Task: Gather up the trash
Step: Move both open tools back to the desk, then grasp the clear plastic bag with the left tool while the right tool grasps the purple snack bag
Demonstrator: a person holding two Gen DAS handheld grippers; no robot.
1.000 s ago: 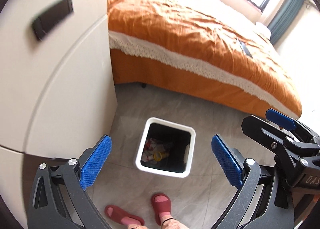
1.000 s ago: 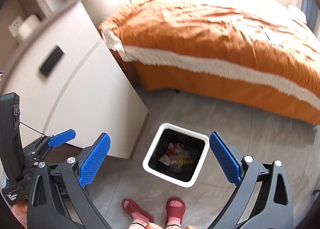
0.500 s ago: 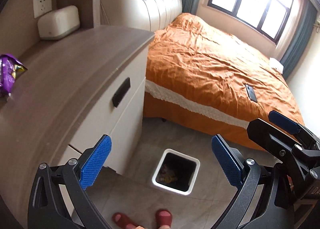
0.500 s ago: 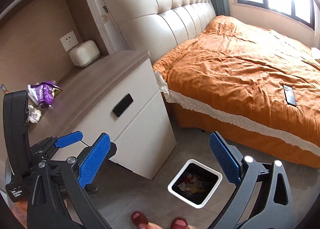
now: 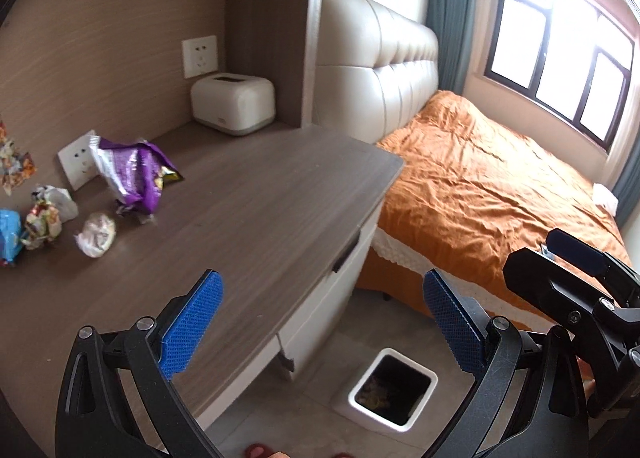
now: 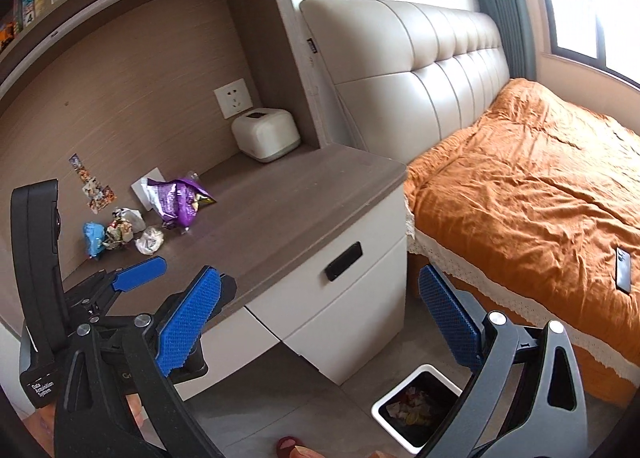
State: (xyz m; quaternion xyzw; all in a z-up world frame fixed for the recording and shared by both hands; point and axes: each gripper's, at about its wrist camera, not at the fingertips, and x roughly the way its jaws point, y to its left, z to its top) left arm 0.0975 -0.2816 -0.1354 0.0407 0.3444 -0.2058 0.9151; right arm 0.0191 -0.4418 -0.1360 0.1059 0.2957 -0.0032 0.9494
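Note:
Trash lies on the brown desk top [image 5: 260, 217] at the left: a purple snack bag [image 5: 134, 171], a white crumpled ball [image 5: 96, 234], a mixed crumpled wrapper [image 5: 42, 221] and a blue wrapper [image 5: 8, 236]. The same pile shows in the right wrist view, with the purple bag [image 6: 178, 201]. A white square bin [image 5: 392, 392] with trash inside stands on the floor below; it also shows in the right wrist view [image 6: 416, 408]. My left gripper [image 5: 320, 322] is open and empty above the desk edge. My right gripper [image 6: 320, 322] is open and empty beside it.
A cream tissue box [image 5: 233, 103] and wall sockets [image 5: 200, 56] stand at the desk's back. White drawers [image 6: 340, 290] sit under the desk. An orange bed [image 6: 540, 185] with a phone [image 6: 623, 270] on it fills the right. Red slippers [image 5: 260, 450] show at the bottom.
Both grippers have risen and tilted up from over the bin to desk height. The desk top and its trash have come into view. Both stay open.

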